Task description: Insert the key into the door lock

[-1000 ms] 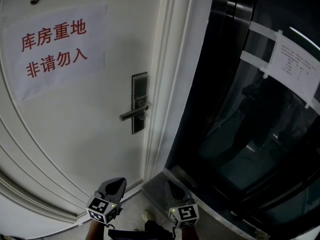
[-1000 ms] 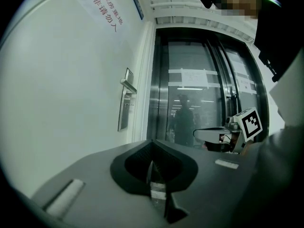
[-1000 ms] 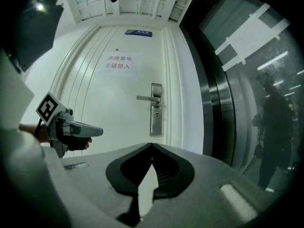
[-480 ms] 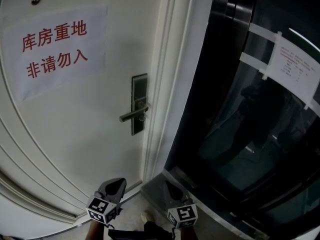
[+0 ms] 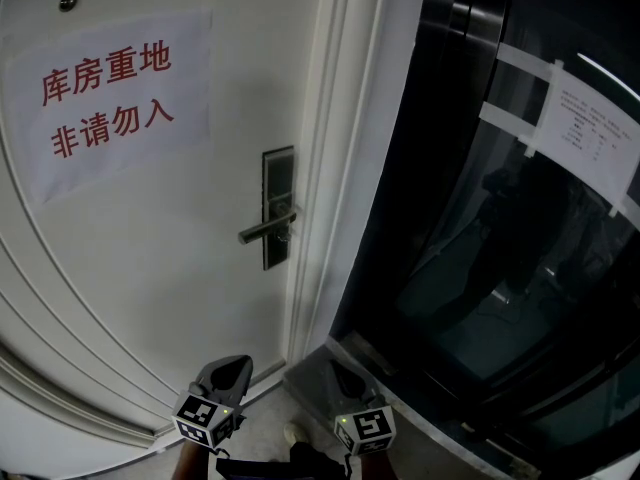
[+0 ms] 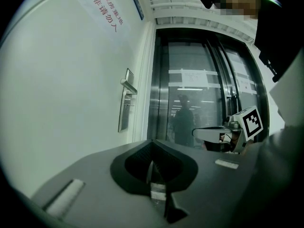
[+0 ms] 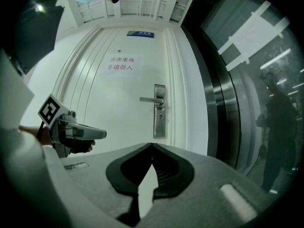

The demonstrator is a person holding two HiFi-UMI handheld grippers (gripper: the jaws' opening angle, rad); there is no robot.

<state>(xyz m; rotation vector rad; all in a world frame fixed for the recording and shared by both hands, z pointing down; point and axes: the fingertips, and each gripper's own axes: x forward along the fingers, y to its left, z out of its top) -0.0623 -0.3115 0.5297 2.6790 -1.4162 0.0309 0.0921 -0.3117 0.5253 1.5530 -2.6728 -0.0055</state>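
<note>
Left gripper (image 6: 152,144) is clenched on a thin silvery strip, apparently the key (image 6: 156,190), seen edge-on. Its long axis runs level along the jaws, aimed at the glass panel (image 6: 190,103). Right gripper (image 7: 152,146) is closed and empty. The door lock (image 5: 279,208) stands well apart, and insertion has not begun.

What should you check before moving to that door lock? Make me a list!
1. Seeing the lock plate on the door: ok.
2. Holding the key: not ok; left gripper and right gripper are both shut, and no key shows.
3. Grippers at the lock plate: not ok; both are short of the door, touching nothing.
4. Free keyhole: cannot tell, too small.
</note>
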